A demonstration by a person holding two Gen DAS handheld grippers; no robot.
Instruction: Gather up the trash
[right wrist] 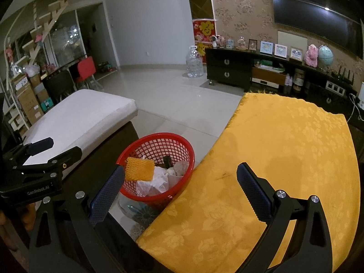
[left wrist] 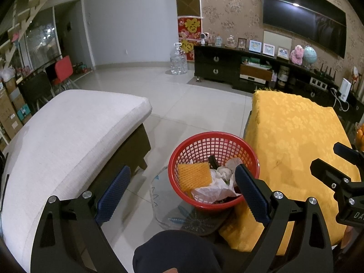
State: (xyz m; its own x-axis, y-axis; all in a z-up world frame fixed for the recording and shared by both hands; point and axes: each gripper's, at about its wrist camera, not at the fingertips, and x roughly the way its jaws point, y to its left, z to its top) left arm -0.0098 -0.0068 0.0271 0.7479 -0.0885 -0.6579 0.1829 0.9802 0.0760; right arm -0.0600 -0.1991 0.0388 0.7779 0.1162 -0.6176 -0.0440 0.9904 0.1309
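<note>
- Left gripper (left wrist: 182,188): jaws wide apart, nothing in them, hovering above the red basket (left wrist: 177,159), which sits on the floor in the gap betw. the white cushion seat (left wrist: 75,125) and the near-left corner of the yellow-cloth table (left wrist: 295,136).
- Right gripper (right wrist: 179,188): jaws also spread, empty, over the table's near-left edge.
- Trash is in the basket: orange foam net (left wrist: 193,175) against its left wall, crumpled white paper (left wrist: 216,188) at the near side, a dark item (left wrist: 212,160) and pale wads toward the back.
- Tabletop cloth looks bare in both views; no loose trash visible on floor or seat, so likely near the end, imo.
- To do the step well: scan table's far edge and the seat before closing out; anything beyond the frame can't be ruled out.
- If dropping more in, release over the basket's centre, not the rim, since the pile sits high at the near side and light paper could spill over.
- Keep the two grippers apart; they're close over that corner.
</note>
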